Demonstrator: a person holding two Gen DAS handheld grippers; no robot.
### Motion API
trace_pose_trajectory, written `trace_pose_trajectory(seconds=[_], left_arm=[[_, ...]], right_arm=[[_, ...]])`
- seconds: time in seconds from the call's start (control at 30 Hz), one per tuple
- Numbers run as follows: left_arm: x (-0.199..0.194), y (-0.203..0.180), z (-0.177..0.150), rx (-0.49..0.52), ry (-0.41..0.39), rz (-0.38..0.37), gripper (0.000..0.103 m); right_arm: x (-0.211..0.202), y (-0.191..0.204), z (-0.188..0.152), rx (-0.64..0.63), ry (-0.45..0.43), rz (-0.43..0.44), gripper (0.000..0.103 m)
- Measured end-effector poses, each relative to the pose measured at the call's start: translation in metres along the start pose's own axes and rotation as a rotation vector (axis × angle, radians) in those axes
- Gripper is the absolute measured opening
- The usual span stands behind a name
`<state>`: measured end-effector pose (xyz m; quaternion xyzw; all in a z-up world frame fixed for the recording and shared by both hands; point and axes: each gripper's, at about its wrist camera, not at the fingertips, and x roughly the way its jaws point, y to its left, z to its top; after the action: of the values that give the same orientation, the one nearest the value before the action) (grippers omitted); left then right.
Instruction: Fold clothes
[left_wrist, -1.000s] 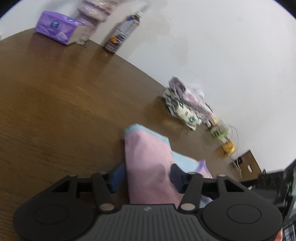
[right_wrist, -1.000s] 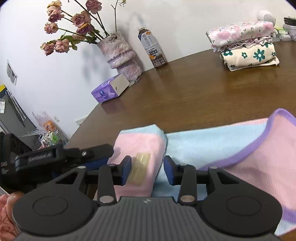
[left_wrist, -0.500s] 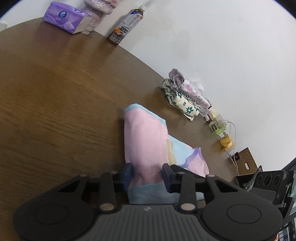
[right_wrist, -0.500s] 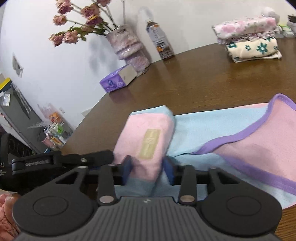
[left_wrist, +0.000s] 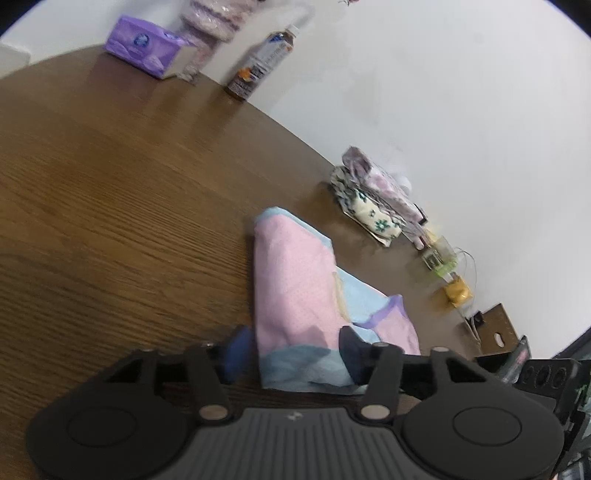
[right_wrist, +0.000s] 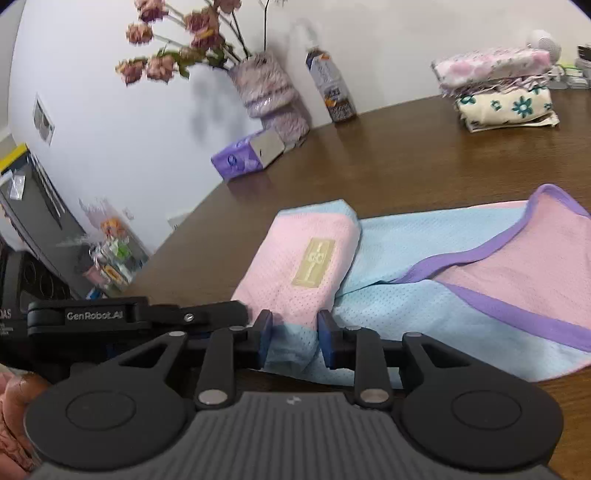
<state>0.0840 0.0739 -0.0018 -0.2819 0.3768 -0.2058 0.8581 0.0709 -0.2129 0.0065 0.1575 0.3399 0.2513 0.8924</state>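
Note:
A pink, light-blue and purple-trimmed garment (right_wrist: 424, 266) lies on the brown table (right_wrist: 406, 155), its left end folded over into a pink flap with a gold label (right_wrist: 314, 262). My right gripper (right_wrist: 293, 339) is shut on the near light-blue edge of that flap. In the left wrist view the same garment (left_wrist: 295, 288) runs away from me. My left gripper (left_wrist: 291, 350) is open, its blue fingers spread on either side of the flap's near edge. The left gripper's body also shows at the left of the right wrist view (right_wrist: 136, 317).
A stack of folded floral clothes (right_wrist: 502, 92) sits at the table's far right. A purple tissue box (right_wrist: 247, 157), a drink bottle (right_wrist: 330, 88) and a vase of dried roses (right_wrist: 266, 85) stand along the wall. Small clutter and a cardboard box (left_wrist: 495, 325) lie beyond.
The left gripper's fingers, closed on the flap half a second ago, have spread open. The right gripper has closed on the flap's near edge and stays closed.

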Motion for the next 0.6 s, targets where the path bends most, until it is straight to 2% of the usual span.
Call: trace_pose_trajectory(seconds=[0.07, 0.17, 0.2, 0.23, 0.3, 0.47, 0.53, 0.6], left_arm=[[-0.001, 0.001, -0.002, -0.014, 0.006, -0.01, 0.04], [-0.007, 0.002, -0.004, -0.039, -0.018, -0.008, 0.046], [-0.01, 0.003, -0.002, -0.048, -0.036, -0.004, 0.048], [-0.012, 0.004, 0.0, -0.059, -0.057, 0.003, 0.048], [-0.01, 0.005, 0.009, -0.059, -0.072, 0.018, 0.048], [0.012, 0.008, 0.032, -0.04, -0.034, 0.041, 0.047], [0.018, 0.01, 0.034, -0.051, -0.018, 0.028, 0.039], [0.024, 0.011, 0.034, -0.062, -0.002, 0.01, 0.038]], right_arm=[[-0.001, -0.001, 0.0, -0.001, 0.0, -0.013, 0.033], [0.002, -0.001, -0.003, -0.005, 0.029, -0.013, 0.033], [0.001, -0.002, -0.004, -0.005, 0.03, -0.009, 0.034], [-0.002, -0.003, -0.005, -0.003, 0.026, -0.006, 0.042], [-0.015, -0.007, -0.003, 0.0, -0.019, -0.019, 0.046], [-0.039, -0.012, -0.005, -0.051, -0.071, -0.075, 0.046], [-0.043, -0.016, -0.008, -0.06, -0.068, -0.09, 0.046], [-0.047, -0.02, -0.009, -0.068, -0.068, -0.107, 0.046]])
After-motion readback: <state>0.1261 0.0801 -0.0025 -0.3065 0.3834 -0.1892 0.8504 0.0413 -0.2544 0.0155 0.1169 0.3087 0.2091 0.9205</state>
